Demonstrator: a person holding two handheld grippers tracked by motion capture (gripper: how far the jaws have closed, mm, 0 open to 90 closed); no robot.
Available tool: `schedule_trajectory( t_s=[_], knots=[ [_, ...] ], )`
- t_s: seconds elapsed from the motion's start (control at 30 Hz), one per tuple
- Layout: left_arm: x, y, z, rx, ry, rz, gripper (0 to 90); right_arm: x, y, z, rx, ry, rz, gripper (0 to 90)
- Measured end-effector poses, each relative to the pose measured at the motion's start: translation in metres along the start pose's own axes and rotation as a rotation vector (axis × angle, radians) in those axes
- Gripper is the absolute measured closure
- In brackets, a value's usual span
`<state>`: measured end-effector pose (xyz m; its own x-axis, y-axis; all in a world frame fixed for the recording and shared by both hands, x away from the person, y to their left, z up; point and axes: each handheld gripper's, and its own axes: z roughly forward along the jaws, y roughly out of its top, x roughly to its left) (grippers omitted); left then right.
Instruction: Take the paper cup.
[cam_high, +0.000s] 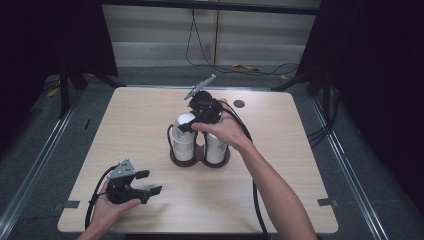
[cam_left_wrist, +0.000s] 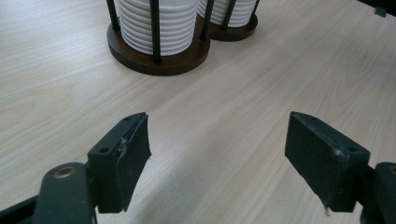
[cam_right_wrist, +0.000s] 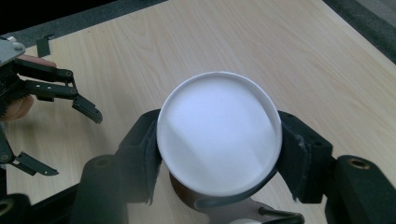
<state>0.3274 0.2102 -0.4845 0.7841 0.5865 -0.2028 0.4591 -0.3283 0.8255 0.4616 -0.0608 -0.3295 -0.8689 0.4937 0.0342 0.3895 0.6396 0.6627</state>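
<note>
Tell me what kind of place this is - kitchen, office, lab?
Most likely a lab recording station, not a kitchen. A bare wooden table stands between dark curtains, loose cables run over the floor behind, and a person works handheld grippers at a cup rack, the right gripper on a cup.

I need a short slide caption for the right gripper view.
Right gripper clamps the top white cup above the wooden table.

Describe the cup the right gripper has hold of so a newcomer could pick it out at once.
Start at the dark wooden two-well cup holder in the middle of the table. Its left well holds the taller stack of white cups. The top cup there is the one: unlike its neighbours, it sits clamped between the right gripper pads, its round end facing that gripper's camera.
</note>
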Motion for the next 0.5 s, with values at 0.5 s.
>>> schedule_trajectory(
  t_s=[0.5],
  knots=[
    [0.003,0.003,-0.001,-0.067,-0.027,-0.042,18.0,0.0,-0.004,-0.014,-0.083,0.005,0.003,38.1]
  ],
)
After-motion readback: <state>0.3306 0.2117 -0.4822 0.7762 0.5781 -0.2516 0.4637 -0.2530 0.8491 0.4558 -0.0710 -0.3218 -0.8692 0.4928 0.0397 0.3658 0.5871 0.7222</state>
